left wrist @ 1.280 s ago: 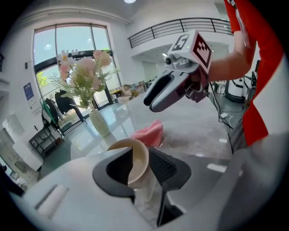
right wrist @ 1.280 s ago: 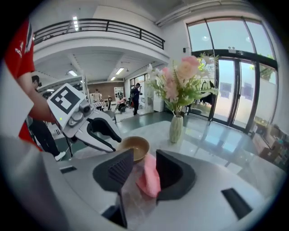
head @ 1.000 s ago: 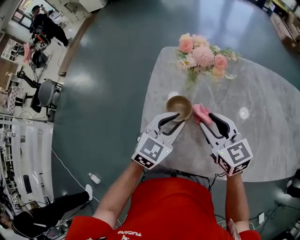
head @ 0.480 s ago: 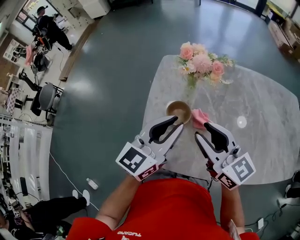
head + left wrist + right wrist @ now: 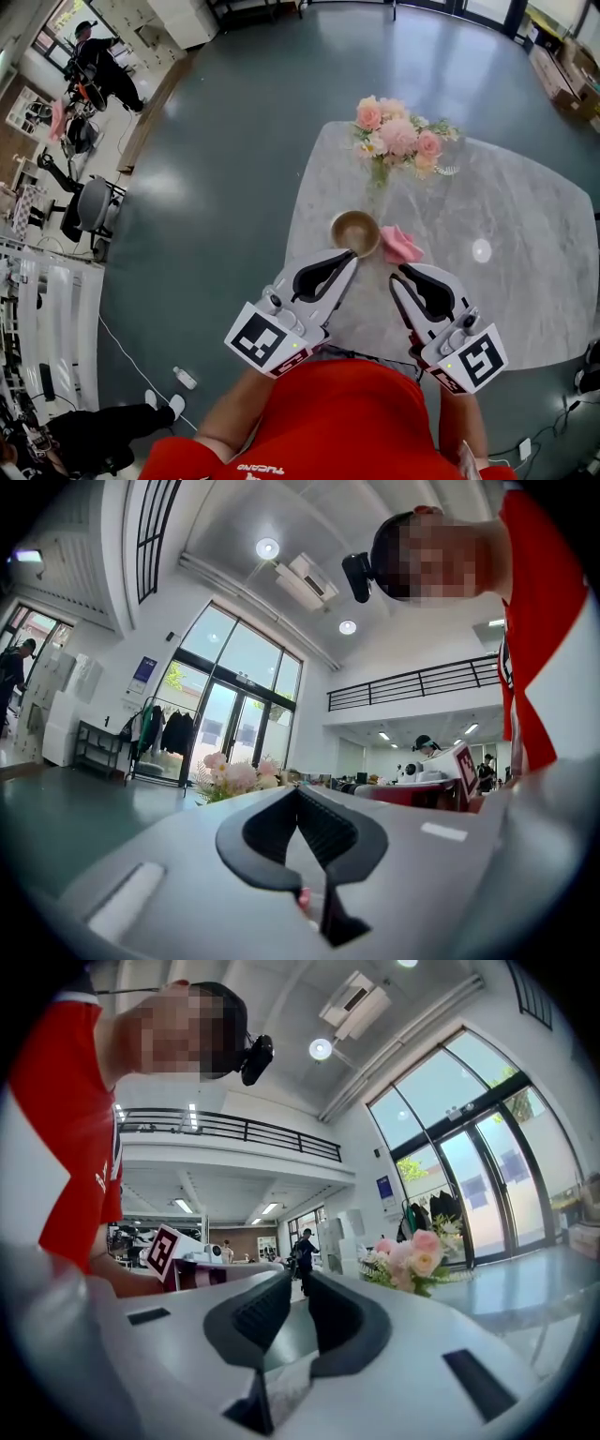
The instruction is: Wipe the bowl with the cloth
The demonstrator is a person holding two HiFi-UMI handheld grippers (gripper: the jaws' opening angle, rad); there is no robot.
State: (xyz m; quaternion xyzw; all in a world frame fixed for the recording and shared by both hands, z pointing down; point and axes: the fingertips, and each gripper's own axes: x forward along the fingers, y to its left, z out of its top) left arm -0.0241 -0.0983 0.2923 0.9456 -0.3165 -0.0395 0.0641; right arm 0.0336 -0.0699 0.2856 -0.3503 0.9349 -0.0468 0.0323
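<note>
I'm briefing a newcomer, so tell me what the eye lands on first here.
A bunch of pink flowers stands at the far side of the grey table. Nearer, a brass-coloured bowl sits with a pink cloth just to its right. In front of them the left gripper and right gripper are held up empty, their jaws having just been closing with nothing between them.

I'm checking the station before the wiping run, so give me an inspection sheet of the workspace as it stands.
surface: pale marble table, no spills seen.
job's things: bowl upright; pink cloth right beside it, neither gripped.
clutter: flower vase.
grippers: left gripper shut, empty; right gripper open, jaws just been closing, nothing between them.
cables: thin cable on the floor.
surroundings: chair, bottle, person standing.
</note>
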